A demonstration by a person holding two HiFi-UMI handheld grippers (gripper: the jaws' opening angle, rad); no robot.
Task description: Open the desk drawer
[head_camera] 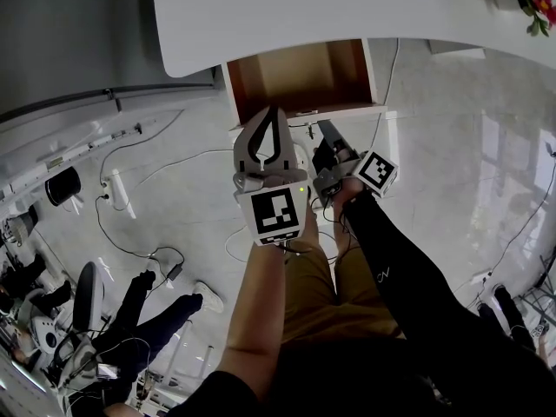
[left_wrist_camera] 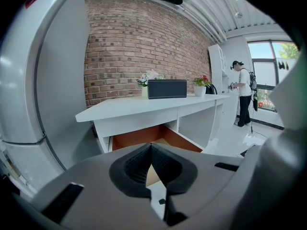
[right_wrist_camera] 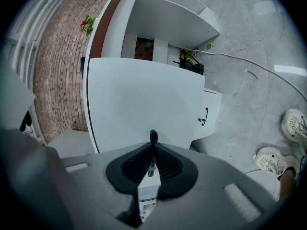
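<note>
The white desk (head_camera: 347,7) has its drawer (head_camera: 300,75) pulled out, brown inside showing. In the right gripper view the drawer's white front (right_wrist_camera: 144,99) fills the middle. My right gripper (right_wrist_camera: 152,150) is shut on the thin dark drawer handle (right_wrist_camera: 153,137). In the head view the right gripper (head_camera: 323,129) sits at the drawer's front edge. My left gripper (head_camera: 270,114) hovers just left of it, jaws shut with nothing between them. The left gripper (left_wrist_camera: 151,146) looks over the open drawer (left_wrist_camera: 139,137) under the desk top (left_wrist_camera: 139,107).
A black box (left_wrist_camera: 167,88) and flower pots (left_wrist_camera: 201,83) stand on the desk before a brick wall. A small cabinet door (right_wrist_camera: 204,116) is beside the drawer. Cables (head_camera: 130,241) lie on the floor. One person stands far off (left_wrist_camera: 243,97); another's legs (head_camera: 148,311) show lower left.
</note>
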